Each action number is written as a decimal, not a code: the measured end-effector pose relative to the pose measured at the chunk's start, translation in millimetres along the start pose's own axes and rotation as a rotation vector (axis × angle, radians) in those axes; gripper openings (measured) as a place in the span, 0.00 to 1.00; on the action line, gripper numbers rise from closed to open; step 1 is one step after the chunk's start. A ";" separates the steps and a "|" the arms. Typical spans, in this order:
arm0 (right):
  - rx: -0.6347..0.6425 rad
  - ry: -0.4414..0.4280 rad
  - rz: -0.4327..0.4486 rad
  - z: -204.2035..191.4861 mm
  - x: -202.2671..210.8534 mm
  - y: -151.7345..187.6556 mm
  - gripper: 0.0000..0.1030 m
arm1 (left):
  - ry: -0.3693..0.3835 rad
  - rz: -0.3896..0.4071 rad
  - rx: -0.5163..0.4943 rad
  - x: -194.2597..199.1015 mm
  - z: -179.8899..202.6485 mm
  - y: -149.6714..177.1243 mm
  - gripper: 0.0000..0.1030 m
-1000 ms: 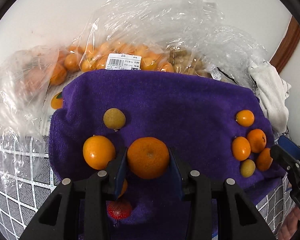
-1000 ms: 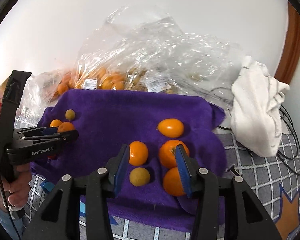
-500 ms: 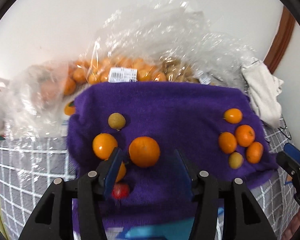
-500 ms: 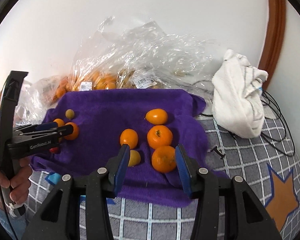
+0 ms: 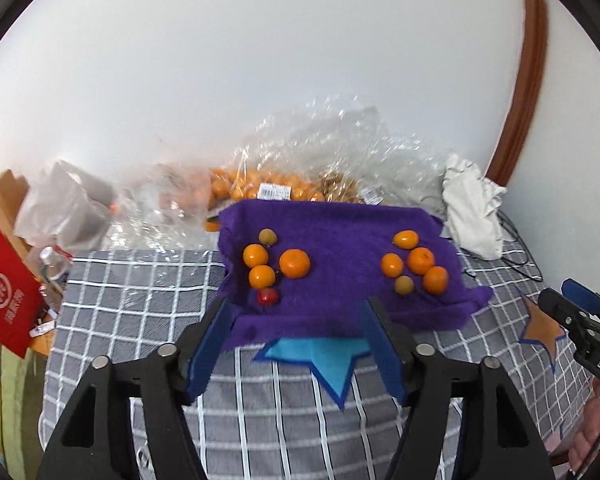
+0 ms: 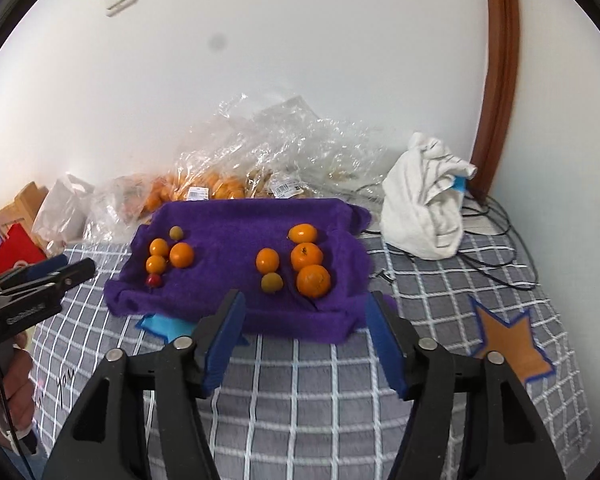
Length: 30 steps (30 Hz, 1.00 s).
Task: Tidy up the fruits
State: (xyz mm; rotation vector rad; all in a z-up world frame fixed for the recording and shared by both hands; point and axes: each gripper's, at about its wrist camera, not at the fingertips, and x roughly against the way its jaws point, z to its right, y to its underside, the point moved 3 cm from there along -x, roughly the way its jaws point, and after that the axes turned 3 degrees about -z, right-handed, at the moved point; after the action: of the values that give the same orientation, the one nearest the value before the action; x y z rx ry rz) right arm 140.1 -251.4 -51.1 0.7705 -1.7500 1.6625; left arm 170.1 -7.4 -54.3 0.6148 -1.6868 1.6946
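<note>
A purple towel point(image 5: 340, 240) point(image 6: 236, 232) lies on the checked bedspread. On its left lie three oranges, the biggest point(image 5: 295, 263) point(image 6: 181, 255) among them, a yellow-green fruit point(image 5: 267, 236) and a small red fruit point(image 5: 267, 297) point(image 6: 154, 279). On its right lie several oranges point(image 5: 421, 260) point(image 6: 307, 256) and a yellow-green fruit point(image 5: 403, 284) point(image 6: 271, 282). My left gripper point(image 5: 298, 344) is open and empty, in front of the towel. My right gripper point(image 6: 306, 340) is open and empty, also in front of the towel.
Clear plastic bags of oranges point(image 5: 260, 188) point(image 6: 204, 190) lie behind the towel by the wall. A white cloth point(image 6: 424, 216) and black cables point(image 6: 496, 240) lie to the right. A red bag point(image 5: 4, 296) and a cardboard box point(image 5: 0, 200) stand at the left.
My left gripper has let go of the biggest orange, opened and drawn back from the towel. My right gripper has also drawn back and stays open.
</note>
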 end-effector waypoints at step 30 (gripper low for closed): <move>-0.011 0.043 0.134 9.6 127.5 78.0 0.99 | -0.007 0.099 0.026 115.6 15.0 77.2 0.86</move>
State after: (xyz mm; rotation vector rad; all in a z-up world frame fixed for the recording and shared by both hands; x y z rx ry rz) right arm -2.5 -258.2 -5.6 0.6193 -1.8138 1.7425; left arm 34.3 -4.0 -21.5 0.5576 -1.7280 1.7879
